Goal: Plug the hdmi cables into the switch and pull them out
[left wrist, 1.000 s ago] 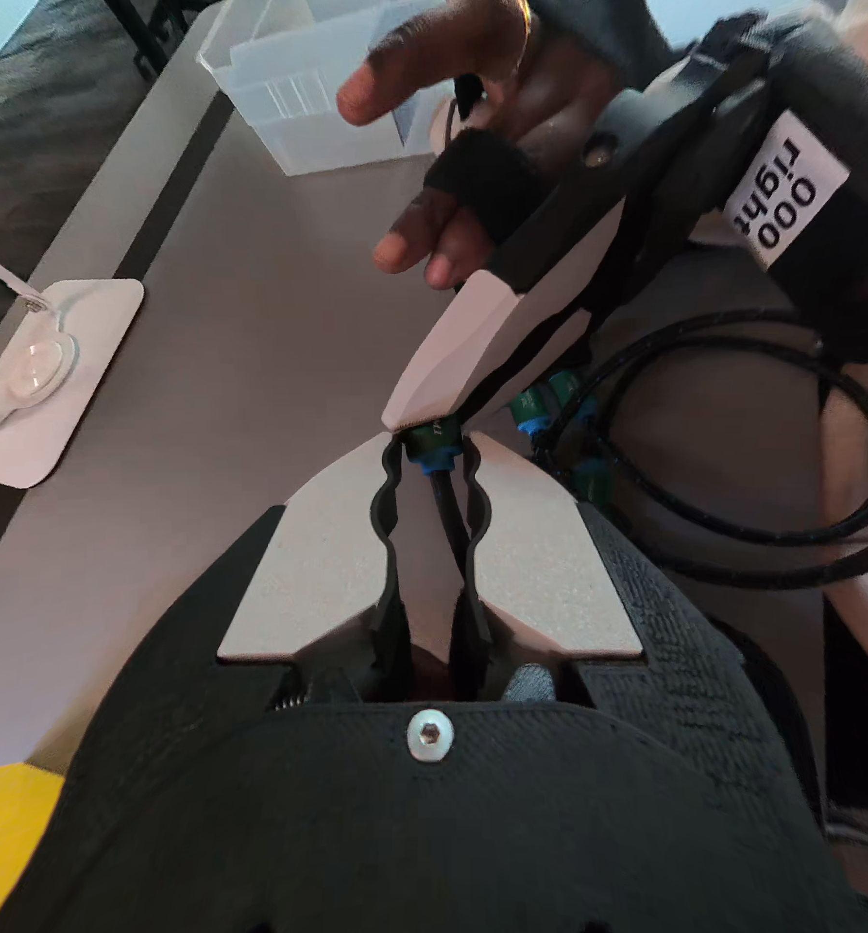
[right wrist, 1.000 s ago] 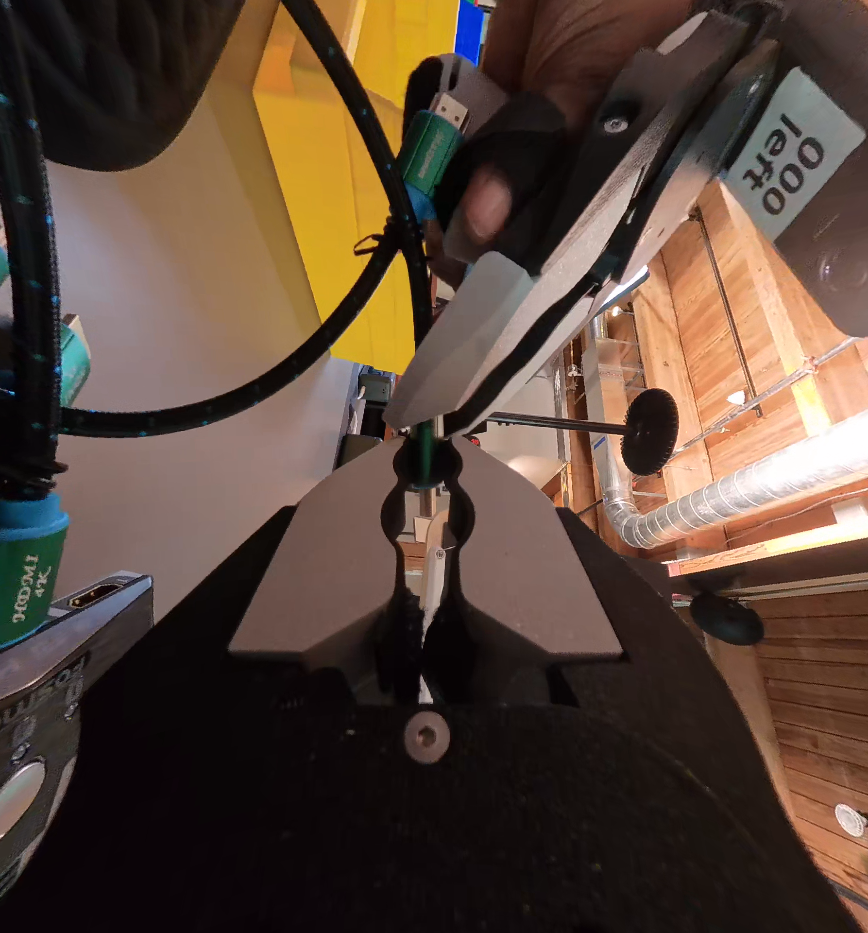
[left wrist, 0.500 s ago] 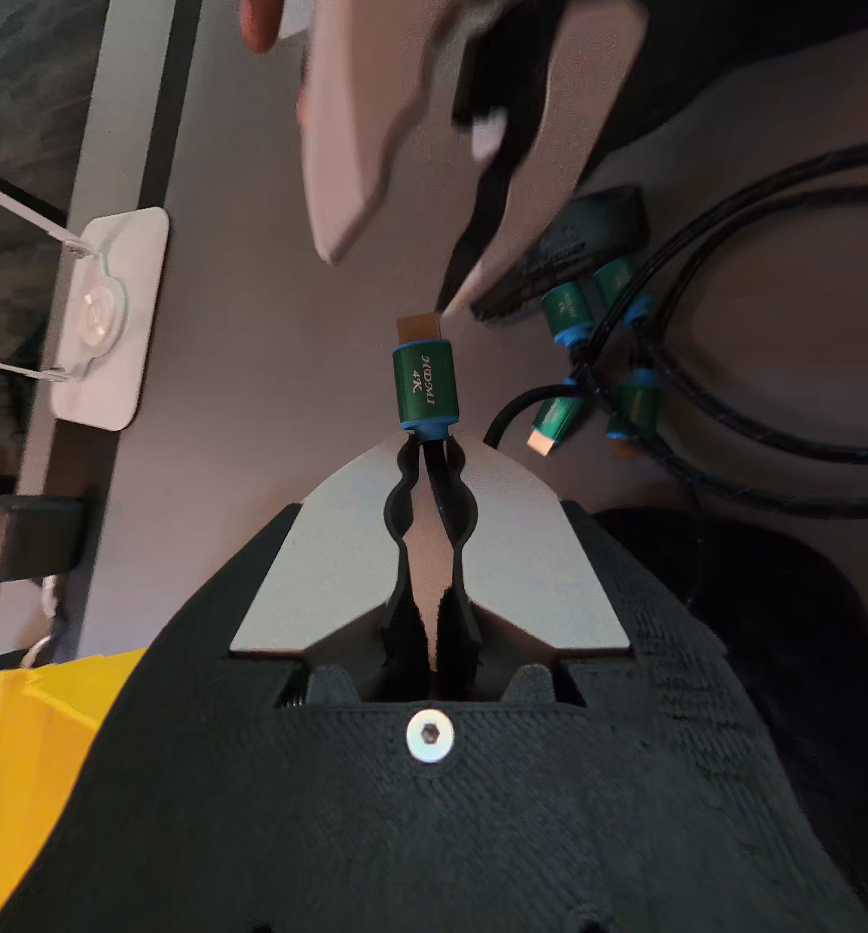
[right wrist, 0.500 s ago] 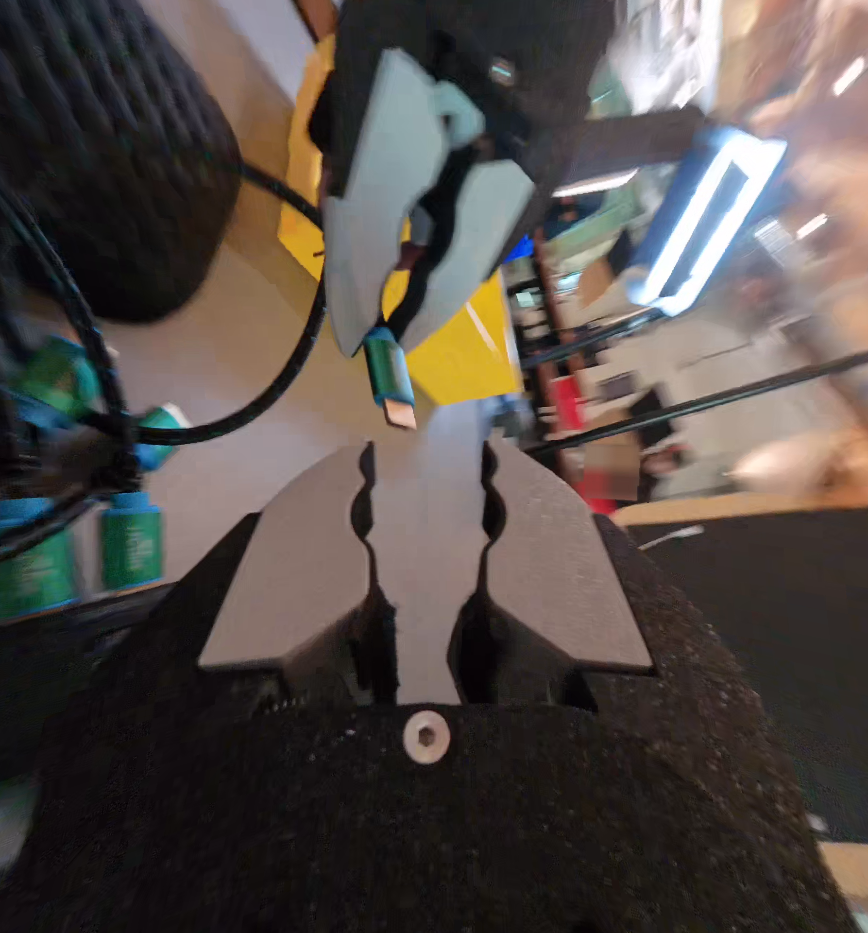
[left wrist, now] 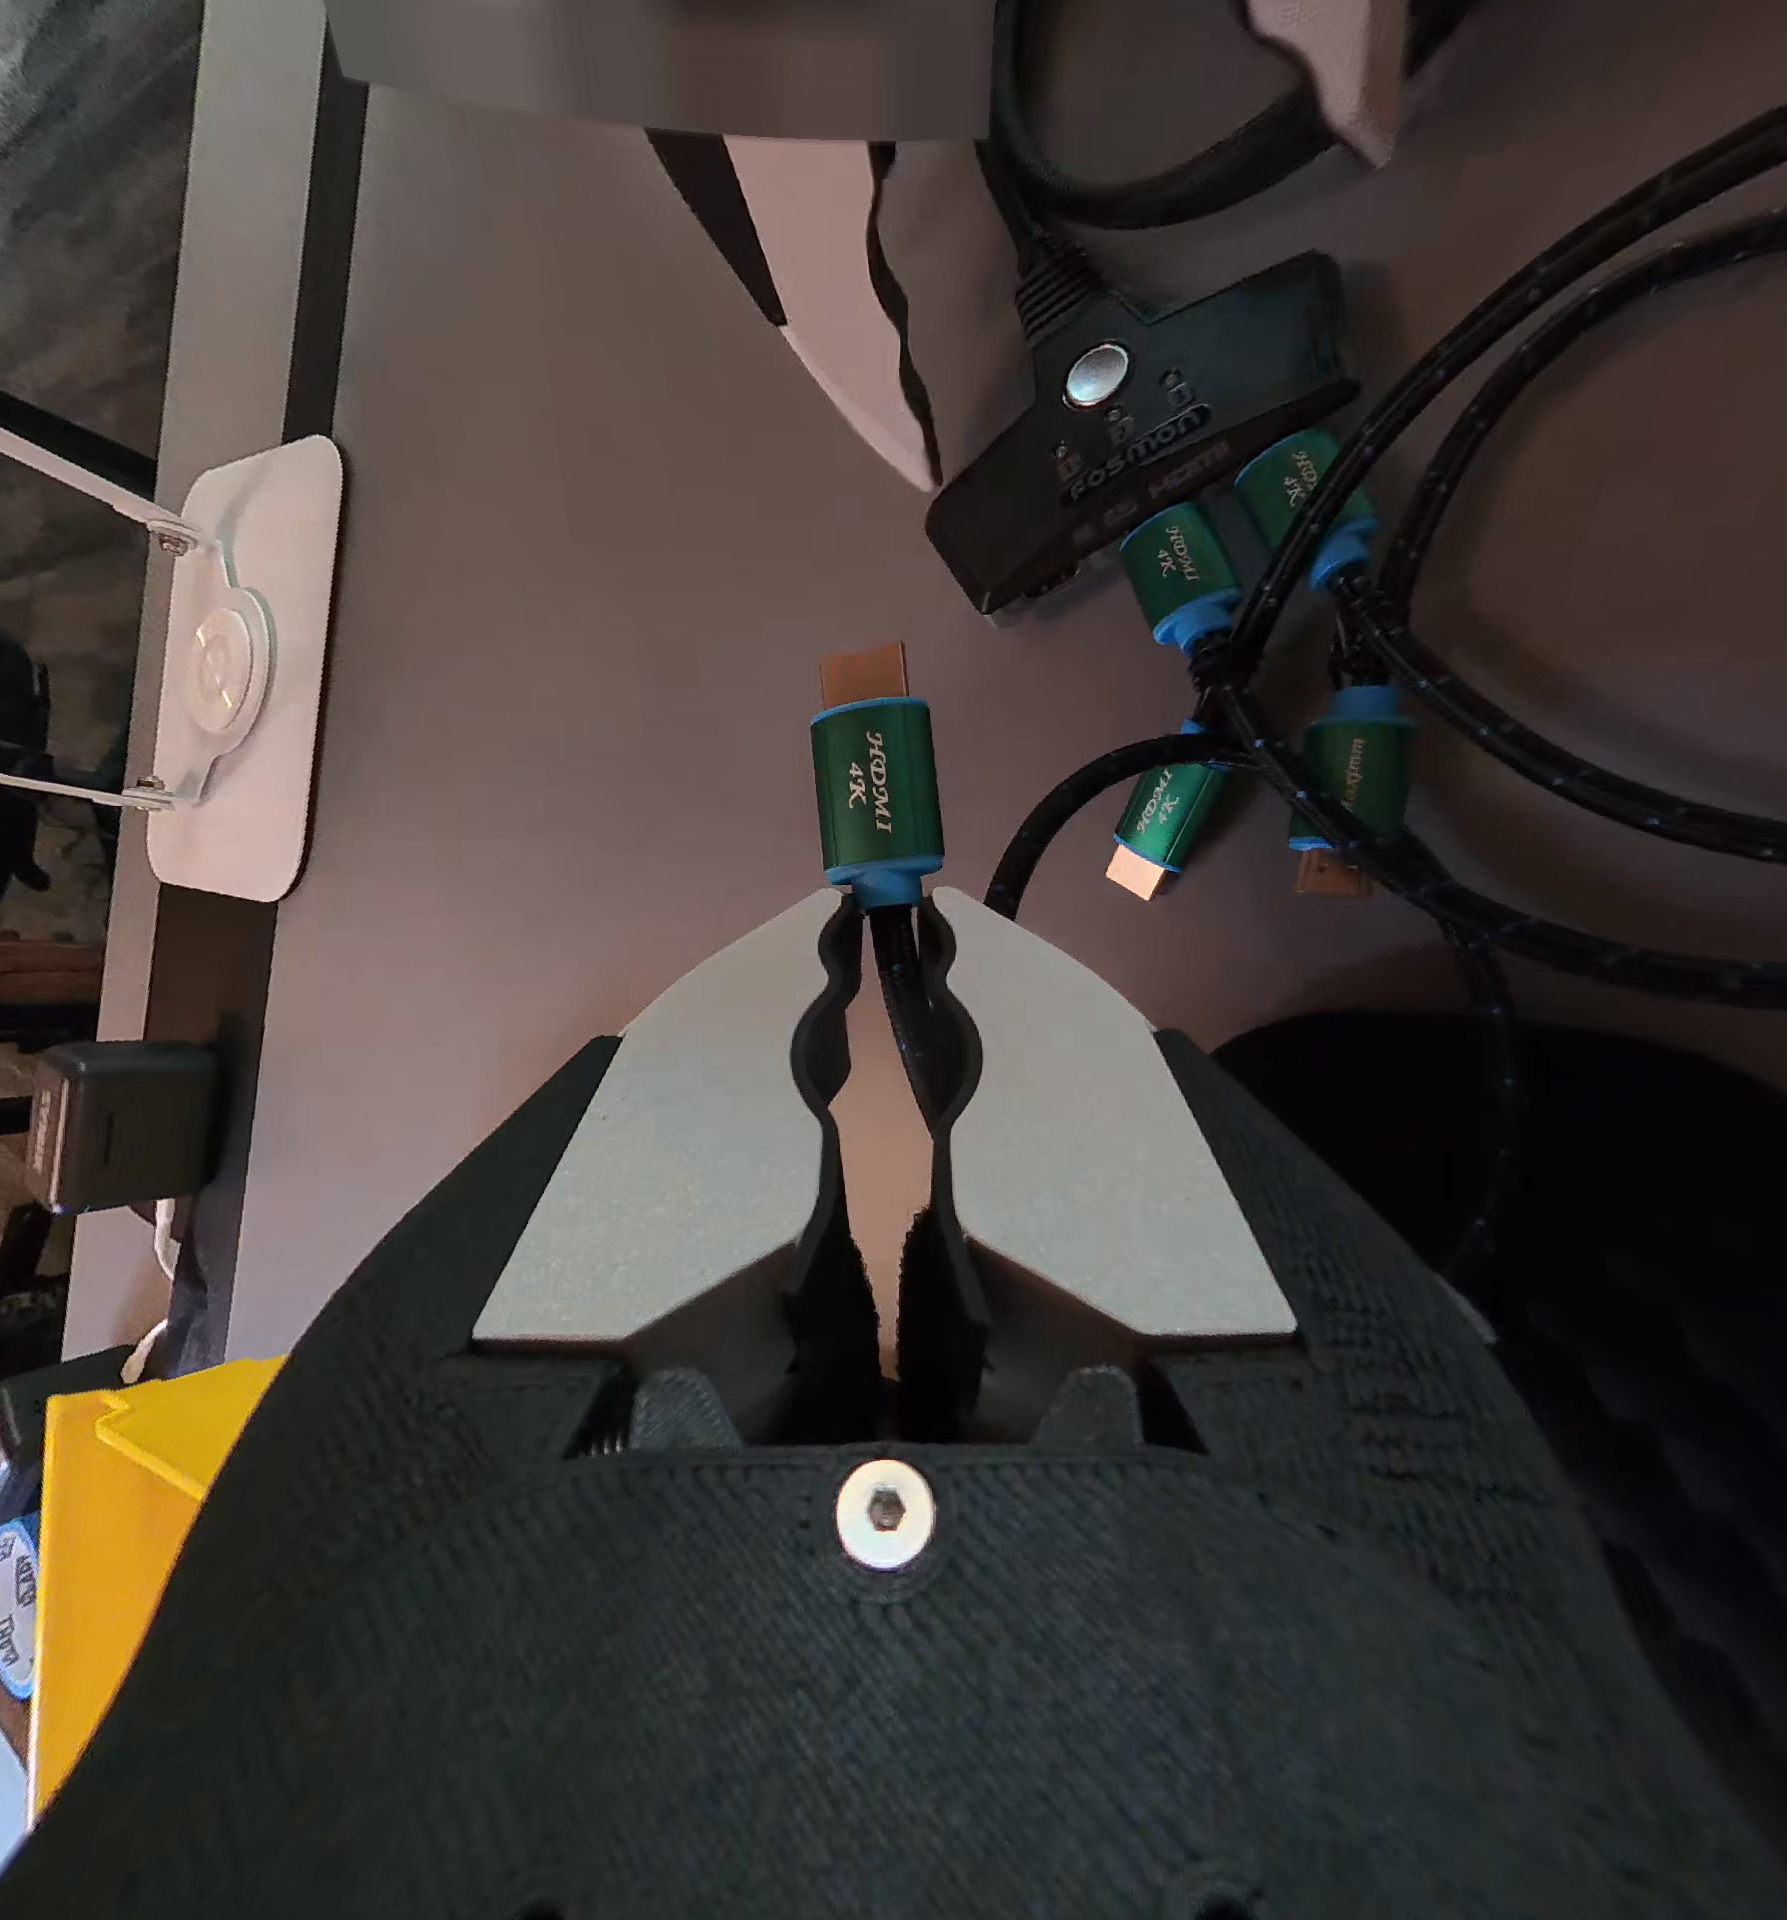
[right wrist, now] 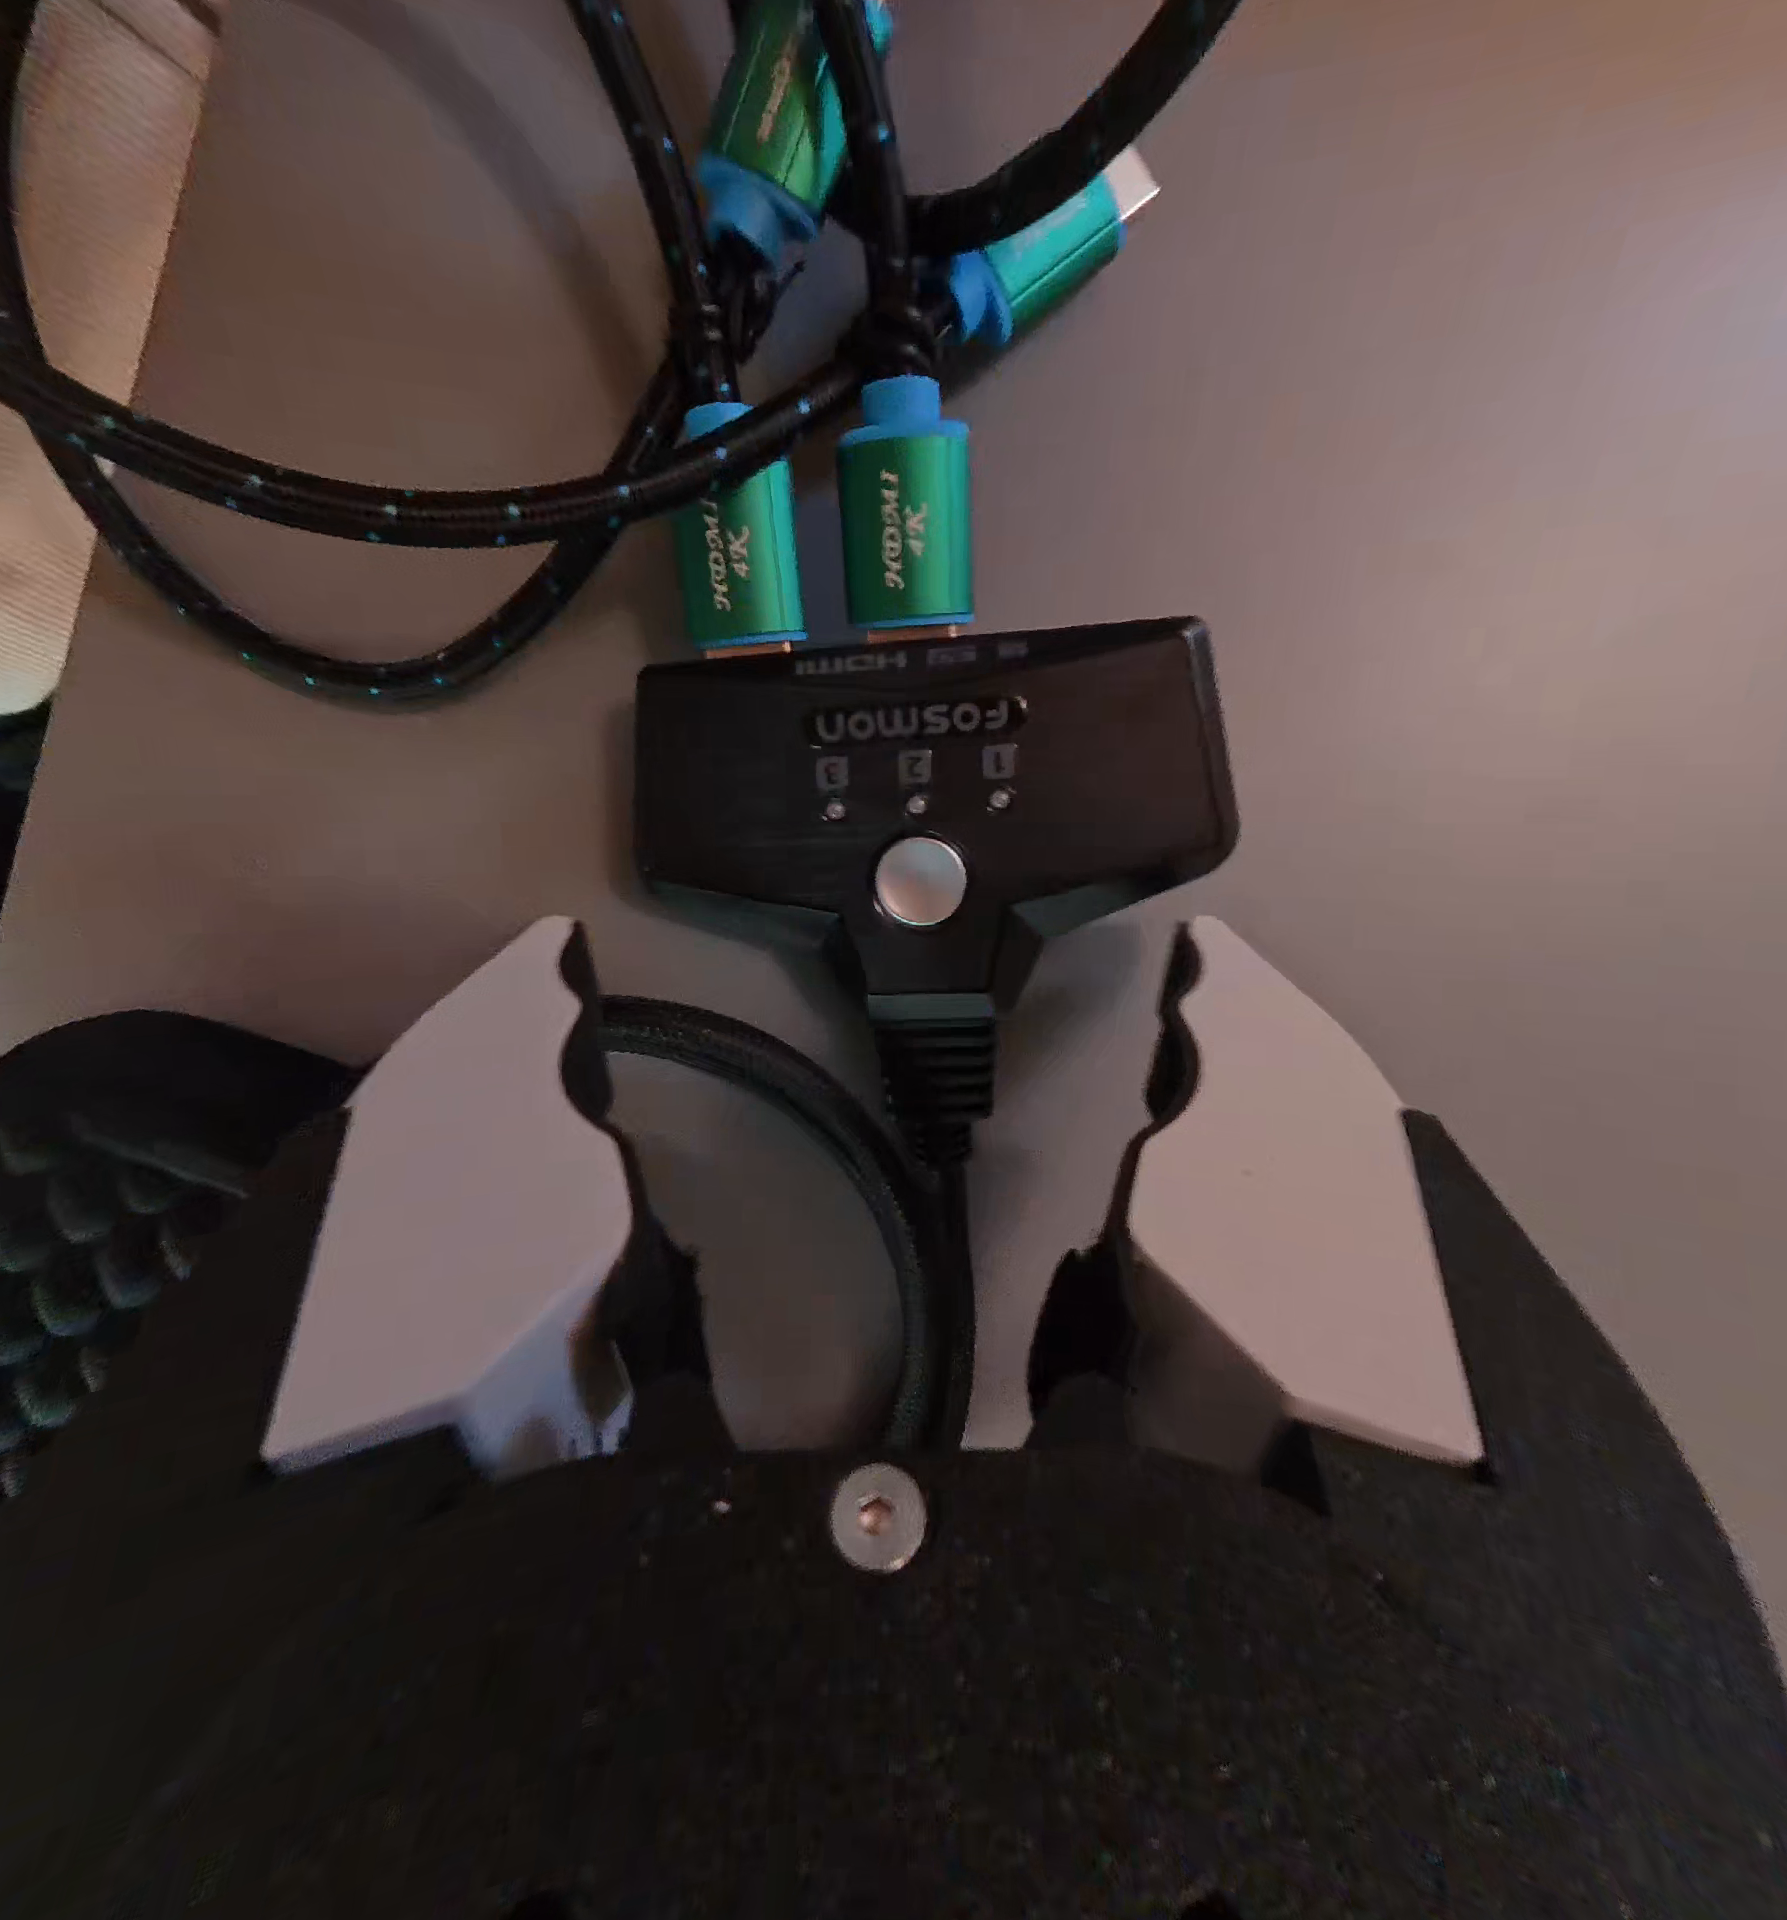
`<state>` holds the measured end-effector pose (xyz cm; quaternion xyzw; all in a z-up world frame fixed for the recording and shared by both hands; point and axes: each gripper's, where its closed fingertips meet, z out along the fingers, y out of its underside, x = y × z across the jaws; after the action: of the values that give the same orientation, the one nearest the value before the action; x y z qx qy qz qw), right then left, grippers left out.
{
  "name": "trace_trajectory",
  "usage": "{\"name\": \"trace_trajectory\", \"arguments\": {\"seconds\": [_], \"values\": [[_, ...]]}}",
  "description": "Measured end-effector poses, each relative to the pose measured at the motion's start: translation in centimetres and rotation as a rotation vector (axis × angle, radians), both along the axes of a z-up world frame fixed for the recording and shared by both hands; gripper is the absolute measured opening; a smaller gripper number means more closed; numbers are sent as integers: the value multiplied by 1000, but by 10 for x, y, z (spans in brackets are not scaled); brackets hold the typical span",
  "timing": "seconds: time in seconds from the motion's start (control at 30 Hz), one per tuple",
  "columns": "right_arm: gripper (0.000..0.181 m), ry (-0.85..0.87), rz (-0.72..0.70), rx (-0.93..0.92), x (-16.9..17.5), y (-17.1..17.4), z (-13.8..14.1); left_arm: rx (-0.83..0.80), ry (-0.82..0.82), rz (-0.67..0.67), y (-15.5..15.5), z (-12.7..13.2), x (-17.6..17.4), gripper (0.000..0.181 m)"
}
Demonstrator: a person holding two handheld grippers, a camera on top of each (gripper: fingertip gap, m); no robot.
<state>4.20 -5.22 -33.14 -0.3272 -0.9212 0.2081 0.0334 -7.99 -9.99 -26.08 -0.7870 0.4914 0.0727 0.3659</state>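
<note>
My left gripper (left wrist: 887, 904) is shut on a black braided cable just behind its green HDMI plug (left wrist: 873, 790). The plug sticks out past the fingertips, above the grey table, short and left of the black switch (left wrist: 1149, 447). In the right wrist view, my right gripper (right wrist: 873, 935) is open and empty, its fingers either side of the switch's own cable (right wrist: 936, 1049), just behind the switch (right wrist: 930, 769). Two green plugs (right wrist: 738, 566) (right wrist: 904, 535) sit in the switch's ports; the right-hand port is empty. One right finger (left wrist: 847, 343) shows beside the switch.
Two loose green plugs (left wrist: 1164, 816) (left wrist: 1351, 779) lie among looped black cables (left wrist: 1595, 790) right of the held plug. A white mount pad (left wrist: 245, 665) sits by the table's left edge. A yellow bin (left wrist: 110, 1538) is at lower left, a dark round object (left wrist: 1595, 1247) at right.
The right gripper let go of the plug it held together with the left, opened wide and moved behind the switch. The left gripper keeps the cable and now points down at the table.
</note>
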Motion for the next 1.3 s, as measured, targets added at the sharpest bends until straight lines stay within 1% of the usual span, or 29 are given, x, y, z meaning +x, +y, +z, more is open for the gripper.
{"name": "trace_trajectory", "arguments": {"seconds": [0.03, 0.1, 0.17, 0.2, 0.23, 0.27, 0.33, 0.4, 0.5, 0.57, 0.6, 0.7, 0.77, 0.8, 0.87, 0.93, 0.97, 1.03, 1.07, 1.17, 1.2, 1.3], "values": [[91, 14, -15, 7, -1, 3, 0, 5, 3, -3, 0, 0, 0, 11], [82, -11, -50, 38, 2, 6, -8, 8, 10, -4, 2, -3, -1, 11], [64, 18, -64, 108, 0, 8, -11, 8, 13, -3, 4, -5, -1, 11], [60, 5, -81, 122, 2, 8, -10, 11, 11, -2, 4, -6, -2, 11], [45, 13, -89, 117, 3, 7, -9, 13, 6, -3, 5, -7, -2, 11], [39, 39, -91, 80, 3, 3, -9, 14, 1, -3, 4, -8, -2, 11], [38, 159, -88, 40, 0, 0, -7, 14, -1, 5, 4, -11, -4, 10], [37, 266, -123, 0, -1, -1, -5, 8, -15, 9, 3, -12, -5, 10], [37, 432, -181, 39, -4, 7, 7, 9, -21, 2, 2, -12, -3, 10], [36, 529, -219, 41, -7, 7, 18, 46, 2, -5, 4, -14, 2, 10], [36, 555, -239, 37, -7, 6, 20, 79, 35, 17, 7, -17, 3, 10], [36, 582, -292, -3, -7, 1, 13, 215, 205, 26, 14, -29, 12, 10], [36, 595, -294, -35, -9, -3, 15, 257, 279, -6, 17, -38, 23, 10], [36, 584, -287, -34, -9, -4, 14, 258, 295, 3, 19, -41, 24, 10], [35, 561, -296, -49, -9, -4, 9, 207, 249, 37, 20, -48, 23, 10], [35, 552, -313, -65, -10, -3, 9, 194, 183, 80, 21, -49, 23, 10], [35, 549, -321, -73, -10, -3, 9, 208, 162, 103, 21, -47, 22, 10], [35, 550, -337, -99, -11, -2, 11, 291, 110, 121, 22, -36, 24, 9], [35, 553, -337, -116, -12, -2, 12, 329, 120, 121, 22, -32, 24, 9], [35, 518, -340, -137, -13, -2, 8, 362, 349, 104, 24, -39, 19, 9], [36, 501, -346, -150, -13, -2, 6, 370, 391, 96, 25, -40, 19, 9], [35, 488, -357, -179, -14, -1, 5, 370, 413, 91, 25, -40, 18, 9]]}}
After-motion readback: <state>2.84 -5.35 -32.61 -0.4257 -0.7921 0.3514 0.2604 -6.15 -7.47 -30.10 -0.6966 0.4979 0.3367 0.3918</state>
